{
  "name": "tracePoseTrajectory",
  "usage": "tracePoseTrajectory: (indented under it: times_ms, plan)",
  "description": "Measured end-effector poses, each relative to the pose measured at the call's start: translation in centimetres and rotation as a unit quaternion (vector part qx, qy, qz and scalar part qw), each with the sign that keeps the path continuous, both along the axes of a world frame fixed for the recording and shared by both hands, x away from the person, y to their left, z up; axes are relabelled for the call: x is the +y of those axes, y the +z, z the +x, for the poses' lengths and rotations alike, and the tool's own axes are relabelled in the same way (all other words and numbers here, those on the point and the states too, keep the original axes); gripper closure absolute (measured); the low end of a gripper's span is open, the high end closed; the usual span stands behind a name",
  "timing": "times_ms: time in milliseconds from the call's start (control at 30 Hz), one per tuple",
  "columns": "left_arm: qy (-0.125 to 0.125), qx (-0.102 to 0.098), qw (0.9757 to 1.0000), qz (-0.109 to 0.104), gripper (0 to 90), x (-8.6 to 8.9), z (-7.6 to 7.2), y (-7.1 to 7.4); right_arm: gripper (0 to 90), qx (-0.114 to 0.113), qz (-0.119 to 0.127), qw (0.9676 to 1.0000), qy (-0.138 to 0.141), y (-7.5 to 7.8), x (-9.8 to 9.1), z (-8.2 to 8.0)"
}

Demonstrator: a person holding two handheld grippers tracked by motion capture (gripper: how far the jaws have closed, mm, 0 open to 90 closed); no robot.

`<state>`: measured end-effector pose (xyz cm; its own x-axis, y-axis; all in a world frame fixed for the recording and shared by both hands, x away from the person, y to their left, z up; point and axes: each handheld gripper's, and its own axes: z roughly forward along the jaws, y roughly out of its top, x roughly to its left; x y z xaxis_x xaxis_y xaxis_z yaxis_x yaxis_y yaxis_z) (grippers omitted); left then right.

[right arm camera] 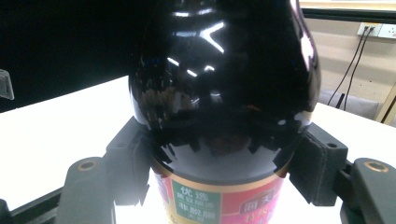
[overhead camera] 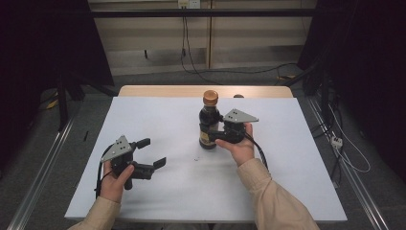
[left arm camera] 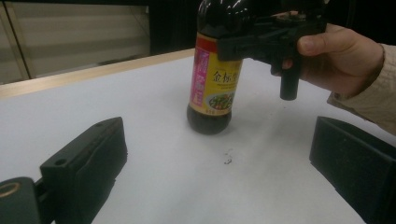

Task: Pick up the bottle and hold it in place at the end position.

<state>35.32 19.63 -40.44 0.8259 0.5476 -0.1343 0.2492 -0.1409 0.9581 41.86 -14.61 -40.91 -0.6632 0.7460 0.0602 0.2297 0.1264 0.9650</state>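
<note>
In the high view the left tongs (overhead camera: 154, 152) lie nearest, low over the white counter (overhead camera: 287, 191), jaws spread wide with nothing between them. Farther in, the right tongs (overhead camera: 212, 135) clamp the dark sauce bottle (overhead camera: 208, 125), which stands upright on the counter near its middle. The right gripper view adds the two pads pressed against the bottle's sides at the top of its label. The left gripper view gives the yellow label face and a small smudge (left arm camera: 228, 157) on the counter before the bottle.
</note>
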Motion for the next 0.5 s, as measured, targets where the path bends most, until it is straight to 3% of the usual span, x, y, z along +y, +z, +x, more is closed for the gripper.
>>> tracePoseTrajectory:
  times_ms: [200,500]
  plan:
    - [0.000,0.005,1.0000,-0.005,3.6,-0.7,0.7,0.5,30.6,0.006,0.000,1.0000,0.003,0.1,0.0,0.1]
    - [-0.024,0.004,0.9997,0.000,3.6,-1.8,1.2,1.7,30.5,0.008,0.002,1.0000,0.003,0.0,-0.1,0.1]
